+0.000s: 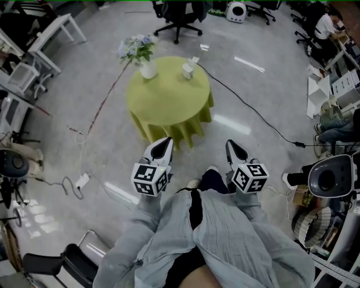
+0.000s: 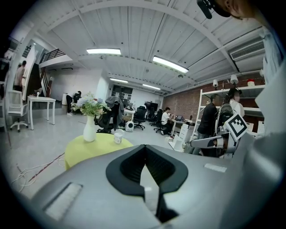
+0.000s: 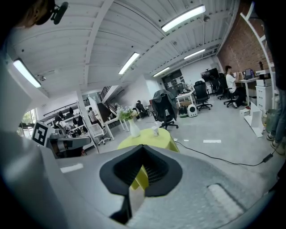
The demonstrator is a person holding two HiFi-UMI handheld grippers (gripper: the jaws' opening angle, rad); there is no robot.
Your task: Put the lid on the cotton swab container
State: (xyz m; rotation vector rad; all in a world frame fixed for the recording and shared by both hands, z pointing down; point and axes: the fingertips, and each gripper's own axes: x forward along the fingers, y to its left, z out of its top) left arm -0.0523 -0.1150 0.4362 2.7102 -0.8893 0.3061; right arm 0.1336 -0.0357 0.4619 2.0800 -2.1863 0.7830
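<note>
A small white cotton swab container (image 1: 188, 70) stands on the far right part of a round table with a yellow-green cloth (image 1: 169, 104), well ahead of me. It also shows small in the left gripper view (image 2: 118, 136) and the right gripper view (image 3: 155, 130). I cannot make out its lid at this distance. My left gripper (image 1: 166, 142) and right gripper (image 1: 231, 145) are held close to my body, short of the table's near edge. Both are shut with nothing between the jaws (image 2: 145, 147) (image 3: 143, 150).
A white vase of flowers (image 1: 148, 68) stands on the table left of the container. A black cable (image 1: 253, 115) runs across the floor to the right. An office chair (image 1: 179, 17) stands beyond the table; desks at left, shelves and seated people at right.
</note>
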